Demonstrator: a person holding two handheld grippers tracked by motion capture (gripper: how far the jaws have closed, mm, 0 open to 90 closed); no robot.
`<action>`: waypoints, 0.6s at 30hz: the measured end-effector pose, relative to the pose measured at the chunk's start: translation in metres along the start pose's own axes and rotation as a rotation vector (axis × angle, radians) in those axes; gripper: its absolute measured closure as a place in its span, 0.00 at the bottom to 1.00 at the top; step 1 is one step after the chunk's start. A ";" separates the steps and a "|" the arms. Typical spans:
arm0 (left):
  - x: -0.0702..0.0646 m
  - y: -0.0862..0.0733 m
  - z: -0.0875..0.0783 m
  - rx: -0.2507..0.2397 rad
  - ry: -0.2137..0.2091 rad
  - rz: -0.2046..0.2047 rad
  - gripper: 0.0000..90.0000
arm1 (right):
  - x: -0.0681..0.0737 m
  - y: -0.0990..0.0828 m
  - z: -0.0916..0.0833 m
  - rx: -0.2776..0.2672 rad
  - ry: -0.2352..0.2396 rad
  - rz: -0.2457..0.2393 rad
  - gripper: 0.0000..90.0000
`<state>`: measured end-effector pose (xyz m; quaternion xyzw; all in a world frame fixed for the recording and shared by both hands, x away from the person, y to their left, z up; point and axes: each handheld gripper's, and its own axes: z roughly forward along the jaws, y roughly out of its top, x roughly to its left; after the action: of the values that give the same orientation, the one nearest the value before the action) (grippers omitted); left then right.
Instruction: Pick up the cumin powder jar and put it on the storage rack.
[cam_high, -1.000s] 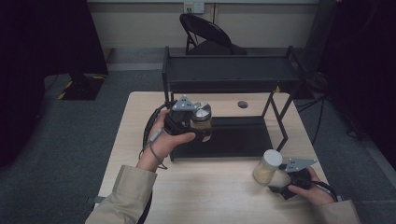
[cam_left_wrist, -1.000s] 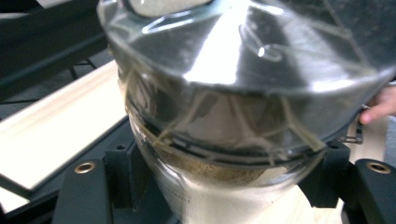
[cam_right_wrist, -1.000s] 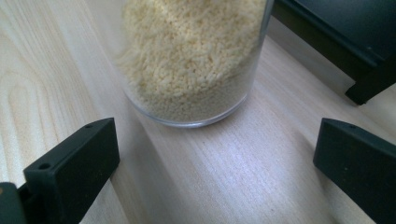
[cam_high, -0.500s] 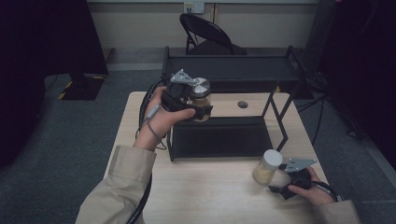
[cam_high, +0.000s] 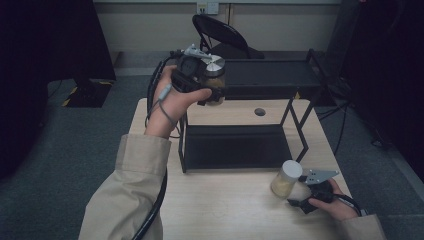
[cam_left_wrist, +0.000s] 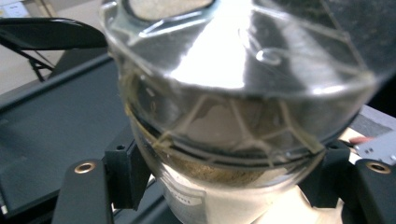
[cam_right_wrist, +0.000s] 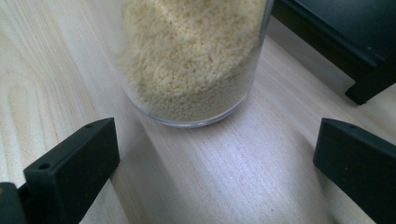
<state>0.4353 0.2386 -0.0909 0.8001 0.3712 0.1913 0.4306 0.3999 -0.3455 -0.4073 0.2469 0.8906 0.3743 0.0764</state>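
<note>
Overhead, my left gripper (cam_high: 212, 85) holds the silver-lidded jar (cam_high: 215, 75) above the black rack (cam_high: 235, 145). Left gripper view: fingers (cam_left_wrist: 123, 175) pinch it. Right gripper view: fingers (cam_right_wrist: 74, 163) spread, grain jar (cam_right_wrist: 191, 60) standing on the worktop (cam_right_wrist: 233, 182).

A pale wooden table (cam_high: 240, 210) carries a black 2-tier metal rack (cam_high: 235, 147), which stands across its middle and back. In front of the rack's right corner, a clear jar of pale grains (cam_high: 286, 179) with a white lid stands upright on the wood, just clear of the rack.
</note>
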 end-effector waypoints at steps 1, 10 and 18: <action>-0.001 0.003 0.001 0.002 0.008 -0.005 0.34 | 0.000 0.000 0.000 0.000 0.000 0.000 0.00; -0.005 0.020 0.010 0.008 0.077 -0.039 0.34 | 0.000 0.000 0.000 0.000 0.000 0.000 0.00; -0.006 0.029 0.021 0.002 0.147 -0.070 0.34 | 0.000 0.000 0.000 0.000 0.000 0.000 0.00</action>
<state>0.4570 0.2125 -0.0785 0.7709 0.4298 0.2340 0.4077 0.3999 -0.3455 -0.4072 0.2470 0.8905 0.3743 0.0761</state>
